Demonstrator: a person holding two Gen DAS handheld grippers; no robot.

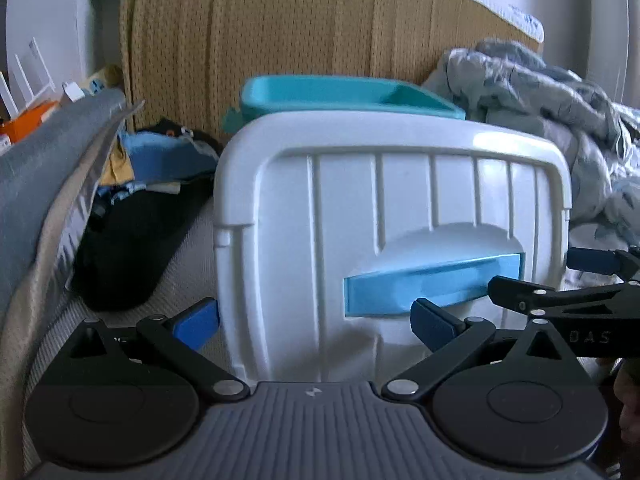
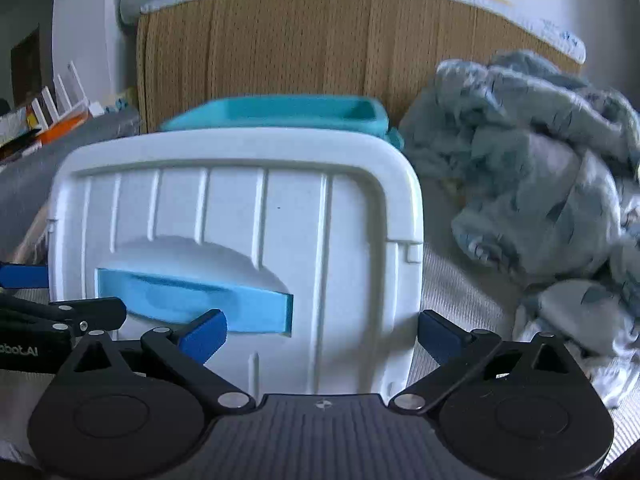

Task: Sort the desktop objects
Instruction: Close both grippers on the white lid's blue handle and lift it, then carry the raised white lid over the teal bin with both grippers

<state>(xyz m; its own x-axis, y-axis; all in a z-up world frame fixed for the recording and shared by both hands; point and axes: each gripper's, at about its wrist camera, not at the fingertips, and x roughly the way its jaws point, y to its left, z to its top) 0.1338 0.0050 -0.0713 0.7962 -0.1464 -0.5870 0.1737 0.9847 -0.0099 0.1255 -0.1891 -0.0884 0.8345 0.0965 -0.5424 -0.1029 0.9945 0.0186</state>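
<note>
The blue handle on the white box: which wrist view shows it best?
The right wrist view: the blue handle lies nearly whole across the white box. In the left wrist view the handle's right end is hidden behind the right gripper.

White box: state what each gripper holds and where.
Neither clearly holds anything. The left gripper and right gripper are both open, each straddling a lower corner of the white box near its blue handle; contact cannot be told.

Both wrist cameras are looking forward, very near the white box; the left one is facing its left part, the right one its right part.
</note>
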